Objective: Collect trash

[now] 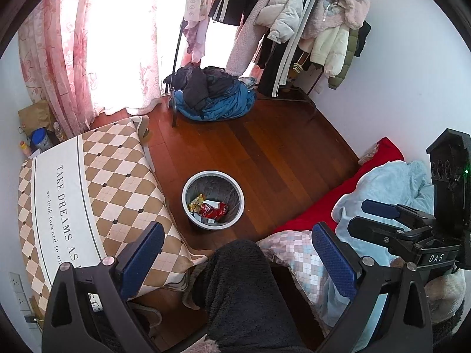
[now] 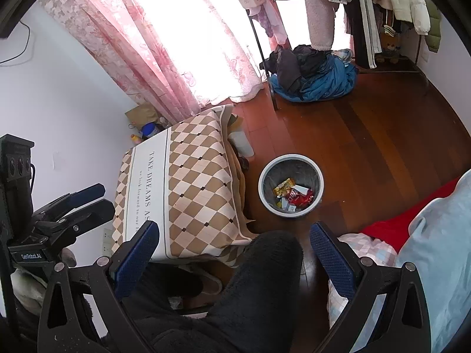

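Note:
A round grey trash bin (image 1: 213,199) (image 2: 290,186) stands on the wooden floor between the table and the bed. Inside lie a red wrapper (image 1: 212,209) (image 2: 300,197), a yellow wrapper (image 1: 196,201) (image 2: 283,188) and white scraps. My left gripper (image 1: 238,235) is open and empty, held above a dark fleece-clad knee (image 1: 235,267), short of the bin. It also shows in the right wrist view (image 2: 97,197). My right gripper (image 2: 234,232) is open and empty above the same knee (image 2: 265,264). It also shows at the right of the left wrist view (image 1: 359,211).
A table with a brown checked cloth (image 1: 88,194) (image 2: 182,188) stands left of the bin. A bed with red sheet (image 1: 338,203), blue blanket (image 1: 391,188) and checked pillow (image 1: 297,253) is at right. A pile of clothes (image 1: 215,94) and a hanging-clothes rack (image 1: 294,23) stand beyond, by pink curtains (image 1: 67,58).

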Action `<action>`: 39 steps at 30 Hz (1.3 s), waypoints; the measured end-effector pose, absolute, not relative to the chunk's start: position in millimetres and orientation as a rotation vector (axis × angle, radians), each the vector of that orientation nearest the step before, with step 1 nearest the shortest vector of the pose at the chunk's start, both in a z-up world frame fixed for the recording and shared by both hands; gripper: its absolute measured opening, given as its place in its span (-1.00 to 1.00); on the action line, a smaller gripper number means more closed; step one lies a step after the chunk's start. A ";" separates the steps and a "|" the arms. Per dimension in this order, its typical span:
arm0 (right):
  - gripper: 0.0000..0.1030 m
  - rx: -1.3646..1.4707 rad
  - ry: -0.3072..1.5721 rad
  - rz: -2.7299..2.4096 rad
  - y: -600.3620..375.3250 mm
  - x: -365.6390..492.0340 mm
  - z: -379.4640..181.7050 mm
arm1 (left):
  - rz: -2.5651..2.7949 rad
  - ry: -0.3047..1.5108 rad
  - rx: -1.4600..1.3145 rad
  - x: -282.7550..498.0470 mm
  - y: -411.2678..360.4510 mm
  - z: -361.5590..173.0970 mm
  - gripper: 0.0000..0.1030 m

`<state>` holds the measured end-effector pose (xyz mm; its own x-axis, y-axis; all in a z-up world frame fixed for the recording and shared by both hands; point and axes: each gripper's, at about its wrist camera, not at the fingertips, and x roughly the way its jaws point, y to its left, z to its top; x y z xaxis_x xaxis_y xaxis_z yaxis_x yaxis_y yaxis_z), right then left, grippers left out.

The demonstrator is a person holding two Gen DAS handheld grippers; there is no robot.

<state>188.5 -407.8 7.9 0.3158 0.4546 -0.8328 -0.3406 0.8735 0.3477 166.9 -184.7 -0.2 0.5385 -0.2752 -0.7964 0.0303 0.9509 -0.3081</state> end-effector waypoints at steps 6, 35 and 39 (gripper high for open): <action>1.00 0.113 1.138 0.530 -407.3 185.7 9.1 | -0.185 0.987 -0.275 165.5 -184.2 0.7 0.99; 1.00 0.064 1.150 0.564 -398.5 192.2 13.8 | -0.176 0.985 -0.282 160.7 -179.4 0.8 0.99; 1.00 0.065 1.151 0.564 -398.0 192.0 13.7 | -0.178 0.985 -0.283 160.3 -179.3 1.3 0.99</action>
<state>192.0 -398.0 13.7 0.2855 0.4535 -0.8443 -0.3888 0.8600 0.3304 160.3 -179.3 1.3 0.5428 -0.2746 -0.7937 0.0204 0.9491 -0.3144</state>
